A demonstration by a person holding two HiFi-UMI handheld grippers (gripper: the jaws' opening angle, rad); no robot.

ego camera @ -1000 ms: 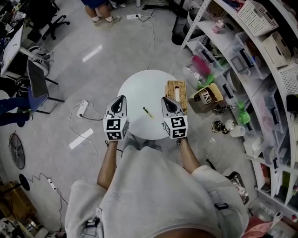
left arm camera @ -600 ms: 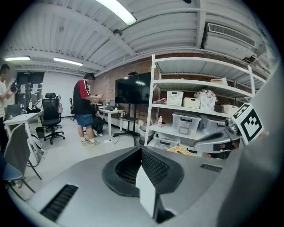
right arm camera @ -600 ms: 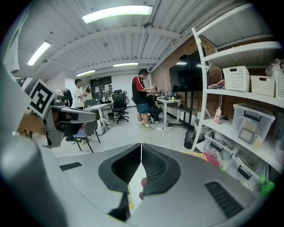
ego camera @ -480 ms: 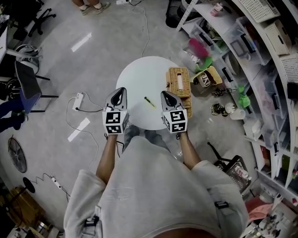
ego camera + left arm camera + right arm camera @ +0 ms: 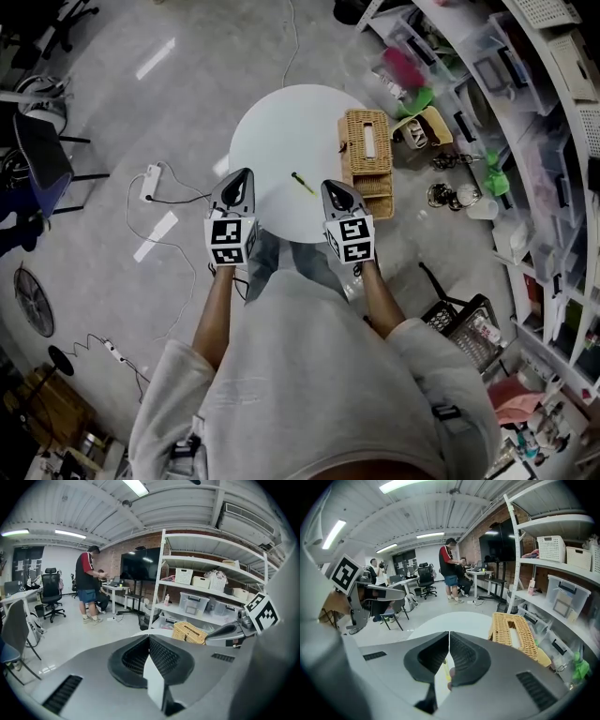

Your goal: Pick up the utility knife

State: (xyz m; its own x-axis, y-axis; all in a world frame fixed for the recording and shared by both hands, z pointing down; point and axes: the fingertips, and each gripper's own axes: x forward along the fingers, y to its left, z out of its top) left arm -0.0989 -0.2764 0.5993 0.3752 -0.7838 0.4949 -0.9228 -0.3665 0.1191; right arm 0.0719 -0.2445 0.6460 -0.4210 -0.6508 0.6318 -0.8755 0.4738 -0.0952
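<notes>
The utility knife point(image 5: 301, 182), slim and yellow-green, lies on the round white table point(image 5: 281, 131) near its front edge. My left gripper point(image 5: 247, 172) hovers at the table's front left, shut and holding nothing. My right gripper point(image 5: 327, 185) is shut too, just right of the knife and apart from it. In the right gripper view the closed jaws point(image 5: 449, 633) point at the table point(image 5: 454, 619), and a sliver of the knife point(image 5: 446, 671) shows below them. The left gripper view shows its jaws point(image 5: 149, 638) pressed together, hiding most of the table.
A wicker basket point(image 5: 367, 159) stands on the table's right edge. White shelving with bins point(image 5: 525, 112) curves along the right. A power strip and cables point(image 5: 150, 183) lie on the floor at left, a black crate point(image 5: 461, 323) at right. A person point(image 5: 88, 585) stands far off.
Both grippers have come down toward the table's front edge, either side of the knife, and stayed shut. The knife has not moved on the table.
</notes>
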